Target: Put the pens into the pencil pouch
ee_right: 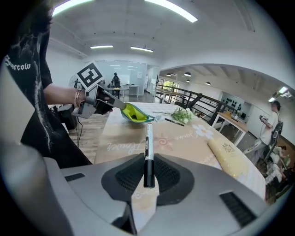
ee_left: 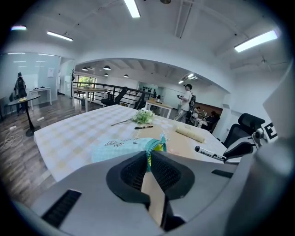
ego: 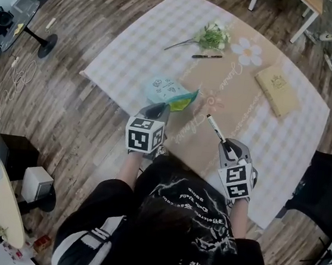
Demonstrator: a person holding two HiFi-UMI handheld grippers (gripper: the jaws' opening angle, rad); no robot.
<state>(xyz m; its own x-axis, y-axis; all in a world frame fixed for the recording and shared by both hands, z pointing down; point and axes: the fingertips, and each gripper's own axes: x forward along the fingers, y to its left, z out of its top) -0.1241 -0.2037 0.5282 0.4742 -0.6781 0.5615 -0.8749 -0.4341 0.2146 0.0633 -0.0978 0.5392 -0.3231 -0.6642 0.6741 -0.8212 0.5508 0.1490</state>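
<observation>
**Pen lined up on pouch mouth, insert not yet done**

- right gripper (ee_right: 148, 168): jaws clamped on the black cap end of a white pen (ee_right: 148, 143). The pen sticks out straight ahead along the jaws, white barrel leading.
- left gripper (ee_left: 148, 161): jaws pinched together on the rim of the teal pencil pouch (ee_left: 120, 150), at its open end. The mouth is held up off the table (ego: 133, 53) and the yellow-green lining shows.
- Key geometry: from the right gripper's view, the pouch mouth sits ahead of the pen tip and a bit to its left, near but not touching. In the head view the pen's long axis runs up and left, roughly at the opening. The mouth faces the right side, so the approach is nearly along the axis.
- My read: the next move is a push along the pen's own axis with a small correction to the left. The right hand does the travel and the left only holds the mouth.
- Risk: only one side of the rim is pinched, so the mouth may sag shut or the tip may catch on the edge.
- A second pen (ego: 206, 56), dark, lies flat on the far part of the table just beside the flower sprig (ego: 212, 37). It is well apart from both grippers, its long axis crosswise to the person, and not yet picked.
- The tan book (ego: 277, 90) at far right is not in the way.
</observation>
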